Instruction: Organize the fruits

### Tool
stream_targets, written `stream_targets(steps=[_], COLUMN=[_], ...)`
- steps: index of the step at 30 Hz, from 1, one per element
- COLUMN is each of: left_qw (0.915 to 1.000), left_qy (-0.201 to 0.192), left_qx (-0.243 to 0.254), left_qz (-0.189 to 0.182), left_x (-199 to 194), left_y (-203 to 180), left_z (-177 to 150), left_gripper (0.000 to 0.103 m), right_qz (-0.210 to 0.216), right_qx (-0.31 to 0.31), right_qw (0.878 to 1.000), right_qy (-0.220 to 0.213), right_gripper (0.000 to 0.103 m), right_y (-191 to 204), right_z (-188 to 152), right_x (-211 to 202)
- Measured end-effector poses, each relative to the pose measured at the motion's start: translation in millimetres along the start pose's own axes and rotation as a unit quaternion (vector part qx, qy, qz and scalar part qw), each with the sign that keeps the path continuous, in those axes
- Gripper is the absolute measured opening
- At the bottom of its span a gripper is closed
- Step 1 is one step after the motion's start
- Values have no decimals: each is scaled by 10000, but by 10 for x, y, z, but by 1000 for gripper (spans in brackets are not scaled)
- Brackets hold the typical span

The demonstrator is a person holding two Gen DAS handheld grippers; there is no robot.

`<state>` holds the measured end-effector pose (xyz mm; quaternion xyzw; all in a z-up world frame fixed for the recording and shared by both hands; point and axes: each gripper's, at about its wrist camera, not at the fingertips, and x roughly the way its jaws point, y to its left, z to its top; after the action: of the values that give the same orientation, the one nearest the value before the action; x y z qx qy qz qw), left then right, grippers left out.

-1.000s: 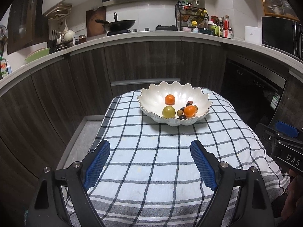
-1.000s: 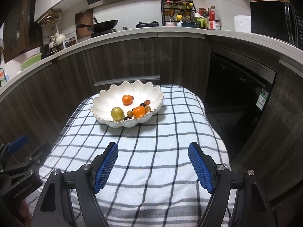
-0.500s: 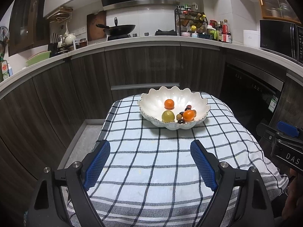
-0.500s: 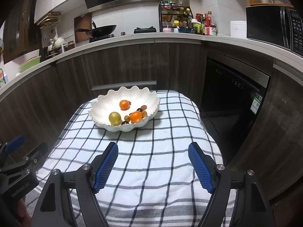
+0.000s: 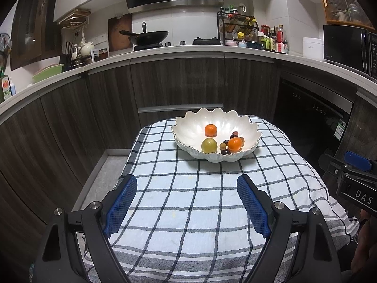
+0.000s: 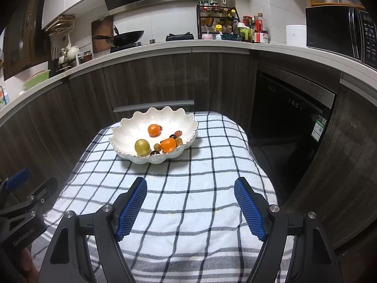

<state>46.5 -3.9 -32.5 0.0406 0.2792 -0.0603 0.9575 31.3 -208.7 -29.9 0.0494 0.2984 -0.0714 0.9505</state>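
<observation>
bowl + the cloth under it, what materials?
Bowl: looks like glazed white ceramic, going by the glossy sheen, scalloped rim and thin gold edge line; glass or plastic not excluded. Cloth: woven fabric, probably cotton, matte, with a dark check on white and soft folds at the edges.

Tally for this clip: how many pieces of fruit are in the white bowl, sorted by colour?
Orange fruits: 2
Yellow-green fruit: 1
Small dark, reddish or tan fruits: at least 5; they overlap, so the exact count is unclear
Total: at least 8, all inside the white bowl; none lies on the checked cloth.
</observation>
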Motion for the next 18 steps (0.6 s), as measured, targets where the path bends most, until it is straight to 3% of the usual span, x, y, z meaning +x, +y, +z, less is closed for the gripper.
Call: stream_targets(steps=[18], left_qw=[10000], left_qy=[-81], left_qx=[30], left_qz=[18], left_x=[-62], left_y=[-1], left_z=[38], left_gripper=[87], right_qz=[-12], right_qx=[-8], right_qw=[10000], right_qy=[-79], right_gripper=[77], right_y=[-2], right_z=[22], right_x=[-27])
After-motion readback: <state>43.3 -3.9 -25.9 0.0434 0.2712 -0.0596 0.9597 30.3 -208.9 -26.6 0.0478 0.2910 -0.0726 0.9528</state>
